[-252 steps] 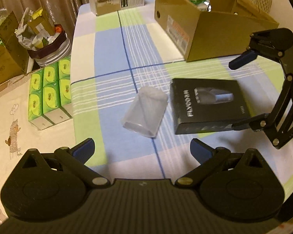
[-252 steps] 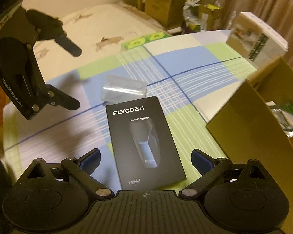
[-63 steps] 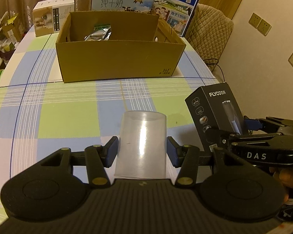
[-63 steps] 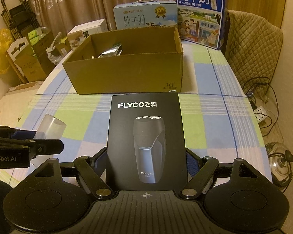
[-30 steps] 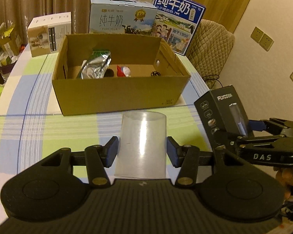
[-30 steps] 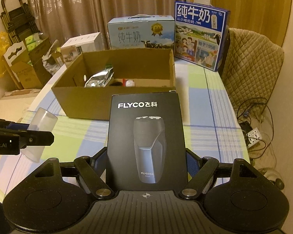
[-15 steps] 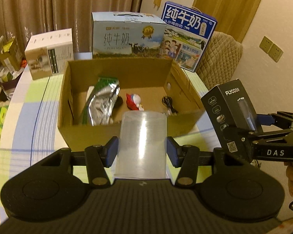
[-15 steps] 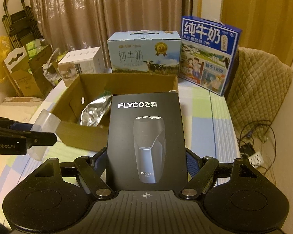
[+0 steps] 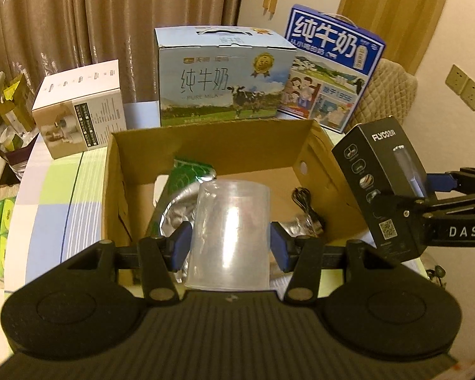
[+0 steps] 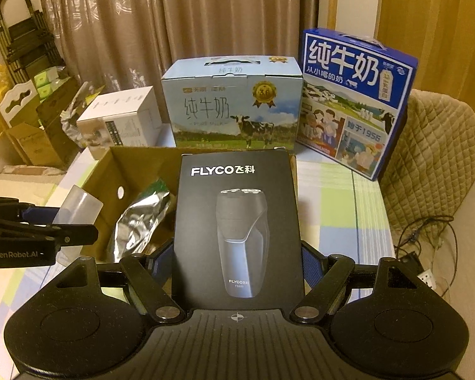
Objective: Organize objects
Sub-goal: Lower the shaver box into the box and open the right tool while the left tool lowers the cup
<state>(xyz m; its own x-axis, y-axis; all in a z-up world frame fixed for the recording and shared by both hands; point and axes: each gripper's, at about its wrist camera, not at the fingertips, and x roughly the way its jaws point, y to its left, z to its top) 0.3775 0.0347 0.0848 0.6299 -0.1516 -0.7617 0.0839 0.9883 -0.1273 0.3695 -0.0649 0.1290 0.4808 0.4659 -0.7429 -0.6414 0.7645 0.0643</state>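
Note:
My left gripper is shut on a clear plastic cup, held upside down above the open cardboard box. My right gripper is shut on a black FLYCO shaver box, held upright over the cardboard box's right end. The shaver box also shows in the left wrist view, and the cup in the right wrist view. Inside the cardboard box lie a silver foil bag and a black cable.
Two milk cartons stand behind the cardboard box, a light blue one and a dark blue one. A white product box stands at the back left. A checked cloth covers the table. A quilted chair stands at the right.
Both grippers have moved forward and up with their loads, from in front of the cardboard box to above it. More of the box's inside shows now.

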